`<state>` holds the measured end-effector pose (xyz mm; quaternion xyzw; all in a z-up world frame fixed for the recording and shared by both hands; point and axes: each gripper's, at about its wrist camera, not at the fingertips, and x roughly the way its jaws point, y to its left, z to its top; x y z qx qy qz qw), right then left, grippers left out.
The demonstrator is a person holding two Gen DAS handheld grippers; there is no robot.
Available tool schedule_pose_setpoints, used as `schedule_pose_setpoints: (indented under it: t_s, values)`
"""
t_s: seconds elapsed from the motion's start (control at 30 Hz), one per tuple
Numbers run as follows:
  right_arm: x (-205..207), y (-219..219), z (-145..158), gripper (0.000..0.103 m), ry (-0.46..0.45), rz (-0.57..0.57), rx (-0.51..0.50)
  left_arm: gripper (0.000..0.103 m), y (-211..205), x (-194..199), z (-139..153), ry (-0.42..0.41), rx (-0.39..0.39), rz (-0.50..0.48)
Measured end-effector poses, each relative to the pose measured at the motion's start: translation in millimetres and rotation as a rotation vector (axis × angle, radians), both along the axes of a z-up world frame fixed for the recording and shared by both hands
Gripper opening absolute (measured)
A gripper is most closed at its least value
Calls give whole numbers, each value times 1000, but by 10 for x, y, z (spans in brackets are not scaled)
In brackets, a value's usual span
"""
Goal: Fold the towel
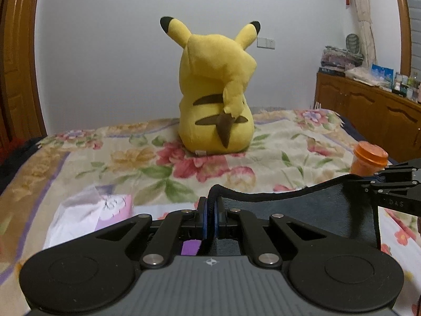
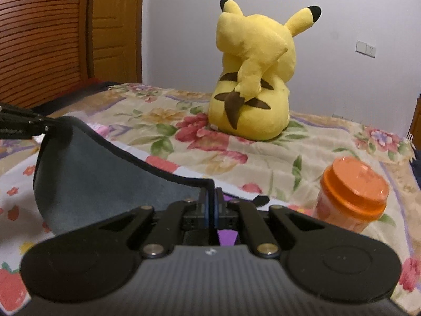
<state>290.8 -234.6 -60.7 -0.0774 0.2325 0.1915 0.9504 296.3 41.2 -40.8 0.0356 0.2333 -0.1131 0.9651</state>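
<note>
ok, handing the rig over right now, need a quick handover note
Left tool: shut on one corner of the dark grey towel.
Right tool: shut on the other corner of the same edge.
The towel hangs lifted between them above the floral bedspread.
Plush toy sits ahead, orange-lidded jar to the right.
Done: both corners gripped, edge raised.
Left: probably carry the edge over to the opposite side, lay flat, release.

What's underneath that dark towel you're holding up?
Both the left hand-held gripper and the right hand-held gripper pinch the dark towel off the bed. Below it show the floral bedspread and a purple patch; the hanging cloth hides the rest.
</note>
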Motion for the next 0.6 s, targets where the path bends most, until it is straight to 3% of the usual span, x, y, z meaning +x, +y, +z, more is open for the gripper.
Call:
schedule_pose_setpoints:
  t_s: [0.33, 0.6]
  values:
    - [239, 10, -2, 4, -48, -37, -14, 8, -39, 308, 4, -31, 11, 29]
    - [433, 63, -154, 4, -79, -69, -45, 8, -59, 577, -205, -26, 27, 59]
